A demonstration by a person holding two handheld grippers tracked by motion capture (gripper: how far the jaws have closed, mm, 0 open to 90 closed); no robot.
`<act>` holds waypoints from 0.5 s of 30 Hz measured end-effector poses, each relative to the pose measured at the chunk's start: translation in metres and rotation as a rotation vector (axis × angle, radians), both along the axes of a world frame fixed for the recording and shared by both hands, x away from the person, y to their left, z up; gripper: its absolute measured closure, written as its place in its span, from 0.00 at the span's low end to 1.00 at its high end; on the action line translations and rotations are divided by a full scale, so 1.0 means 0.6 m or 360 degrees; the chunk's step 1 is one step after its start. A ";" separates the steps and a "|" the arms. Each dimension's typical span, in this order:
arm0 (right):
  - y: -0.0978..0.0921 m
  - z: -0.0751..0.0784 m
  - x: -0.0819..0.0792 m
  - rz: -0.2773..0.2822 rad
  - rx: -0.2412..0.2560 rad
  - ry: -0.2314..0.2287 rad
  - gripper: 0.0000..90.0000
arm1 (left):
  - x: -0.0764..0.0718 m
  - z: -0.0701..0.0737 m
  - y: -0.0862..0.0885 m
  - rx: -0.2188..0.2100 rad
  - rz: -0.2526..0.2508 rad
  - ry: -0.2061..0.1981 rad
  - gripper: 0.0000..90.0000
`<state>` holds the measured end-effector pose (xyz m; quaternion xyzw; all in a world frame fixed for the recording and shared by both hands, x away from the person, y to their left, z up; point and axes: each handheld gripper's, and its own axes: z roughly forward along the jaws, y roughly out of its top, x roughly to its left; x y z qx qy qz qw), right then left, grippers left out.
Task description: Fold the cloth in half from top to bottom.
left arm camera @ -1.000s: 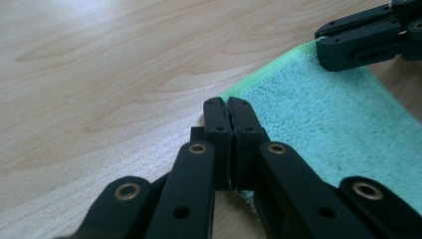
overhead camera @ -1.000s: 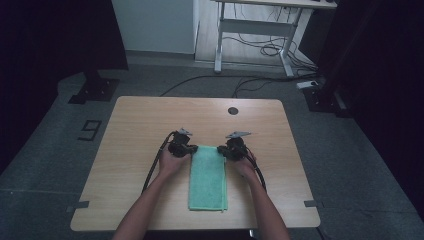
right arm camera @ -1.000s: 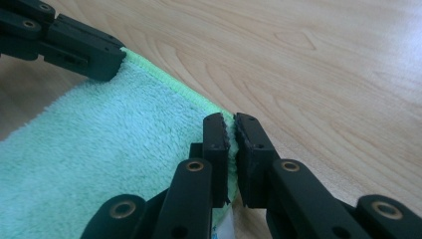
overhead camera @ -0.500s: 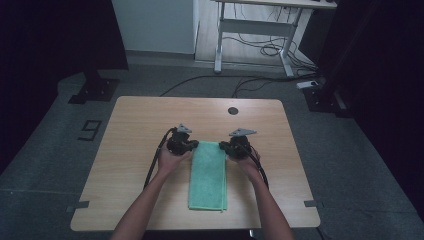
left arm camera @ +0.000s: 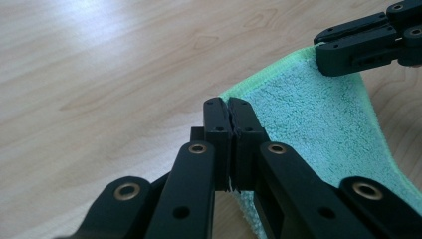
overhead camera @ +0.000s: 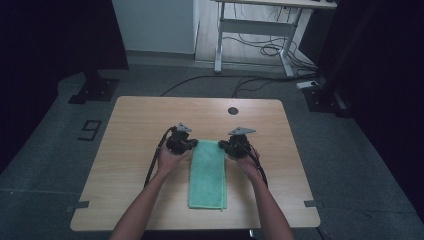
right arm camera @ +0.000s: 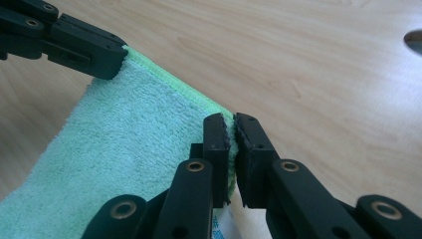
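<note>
Left gripper (overhead camera: 183,142): jaws pinched on the far left corner of the green towel (overhead camera: 208,172). Right gripper (overhead camera: 237,145): jaws clamped on the far right corner, hem caught between the pads.

Towel is a folded strip at mid-table (overhead camera: 130,130), long axis running near to far, its far edge strung between the claws. Likely step: lifting that edge to fold or spread. Best to raise both corners together, keep the hem taut, and travel evenly so neither corner slips.
</note>
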<state>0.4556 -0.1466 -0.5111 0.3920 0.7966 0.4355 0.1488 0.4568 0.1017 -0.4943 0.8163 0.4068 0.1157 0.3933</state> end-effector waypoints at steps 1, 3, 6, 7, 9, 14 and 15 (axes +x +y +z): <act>0.001 0.003 0.002 -0.0004 -0.0003 -0.0013 0.93 | 0.003 0.006 0.001 -0.0005 0.0003 -0.0012 0.98; 0.002 0.017 0.008 -0.0010 0.0006 -0.0041 0.93 | 0.007 0.021 0.004 -0.0029 0.0015 -0.0038 0.98; 0.002 0.039 0.013 -0.0016 0.0032 -0.0102 0.93 | 0.005 0.033 0.005 -0.0047 0.0022 -0.0077 0.98; 0.003 0.043 0.013 -0.0015 0.0031 -0.0113 0.93 | 0.004 0.033 0.005 -0.0042 0.0016 -0.0081 0.98; 0.005 0.043 0.011 -0.0014 0.0017 -0.0123 0.93 | 0.002 0.030 0.004 -0.0038 0.0013 -0.0079 0.98; 0.008 0.026 0.004 -0.0016 -0.0003 -0.0110 0.93 | -0.004 0.018 0.005 -0.0036 0.0007 -0.0061 0.98; 0.008 0.023 0.004 -0.0019 -0.0005 -0.0099 0.93 | -0.005 0.018 0.006 -0.0032 0.0008 -0.0060 0.98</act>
